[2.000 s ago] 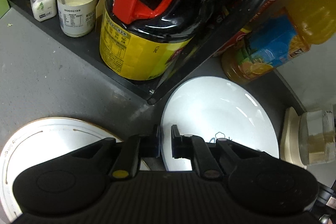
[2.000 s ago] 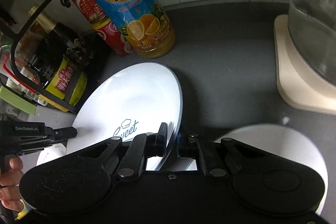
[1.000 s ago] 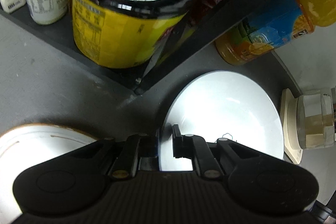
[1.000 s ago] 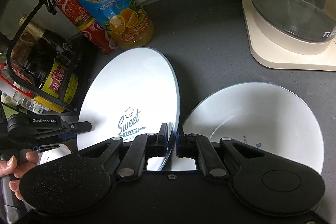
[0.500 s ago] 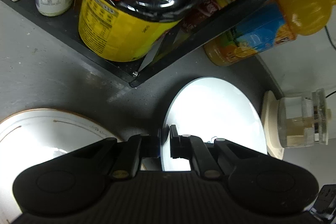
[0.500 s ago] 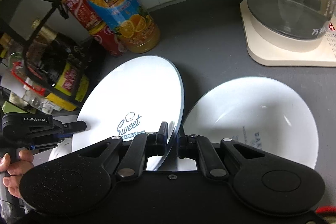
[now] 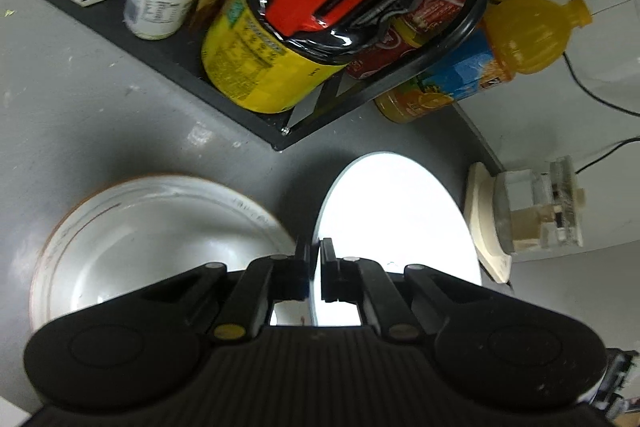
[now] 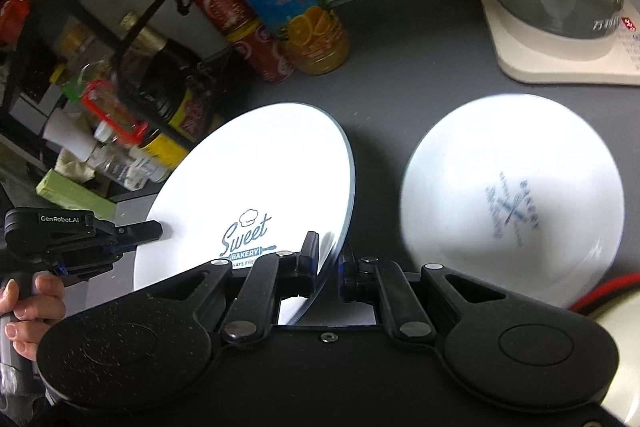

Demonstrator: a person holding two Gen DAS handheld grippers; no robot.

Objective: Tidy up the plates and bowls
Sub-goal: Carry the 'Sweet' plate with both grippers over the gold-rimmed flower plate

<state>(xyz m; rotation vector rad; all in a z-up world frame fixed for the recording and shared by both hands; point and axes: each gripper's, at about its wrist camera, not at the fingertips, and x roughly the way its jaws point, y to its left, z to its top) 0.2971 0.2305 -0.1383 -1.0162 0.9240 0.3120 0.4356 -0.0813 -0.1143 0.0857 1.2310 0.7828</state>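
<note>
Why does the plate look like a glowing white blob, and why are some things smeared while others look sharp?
Left wrist view: the plate is blown out to pure white by glare, and the rimmed bowl is motion-smeared. Right wrist view: the plate's "Sweet Bakery" print stays sharp, but the bowl beside it is blurred. In both, the fisheye lens bends the counter edges.
</note>
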